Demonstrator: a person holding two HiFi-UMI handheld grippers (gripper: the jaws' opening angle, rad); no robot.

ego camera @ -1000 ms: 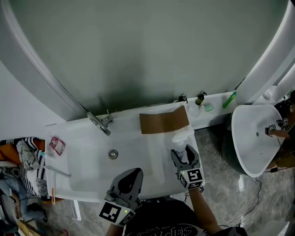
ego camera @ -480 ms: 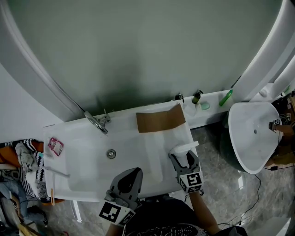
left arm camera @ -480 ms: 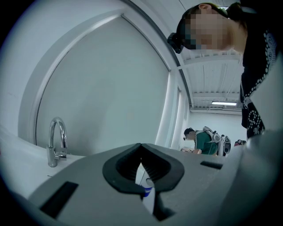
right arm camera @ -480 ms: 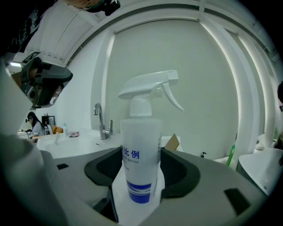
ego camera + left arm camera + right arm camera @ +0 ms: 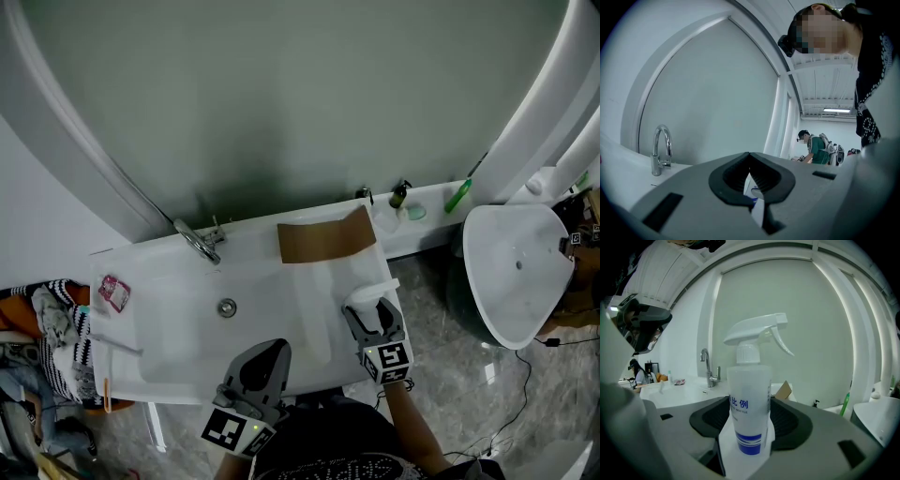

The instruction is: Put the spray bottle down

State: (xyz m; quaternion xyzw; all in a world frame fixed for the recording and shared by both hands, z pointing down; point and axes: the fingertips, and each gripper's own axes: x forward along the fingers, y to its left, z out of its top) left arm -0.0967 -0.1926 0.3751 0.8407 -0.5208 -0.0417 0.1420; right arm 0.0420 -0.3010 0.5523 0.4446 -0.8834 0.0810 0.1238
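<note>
While the right claw (image 5: 751, 408) clamped the lower body of the upright spray bottle (image 5: 749, 380), the bottle was positioned over the right end of the white counter (image 5: 281, 291), near a brown cardboard piece (image 5: 323, 242). The left claw (image 5: 750, 159) was clenched, empty, at the counter's front edge.

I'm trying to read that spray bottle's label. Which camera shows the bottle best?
The right gripper view: the spray bottle stands whole, label forward, between the fingers. The head view shows only its white trigger top from above; the left gripper view, a sliver.
</note>
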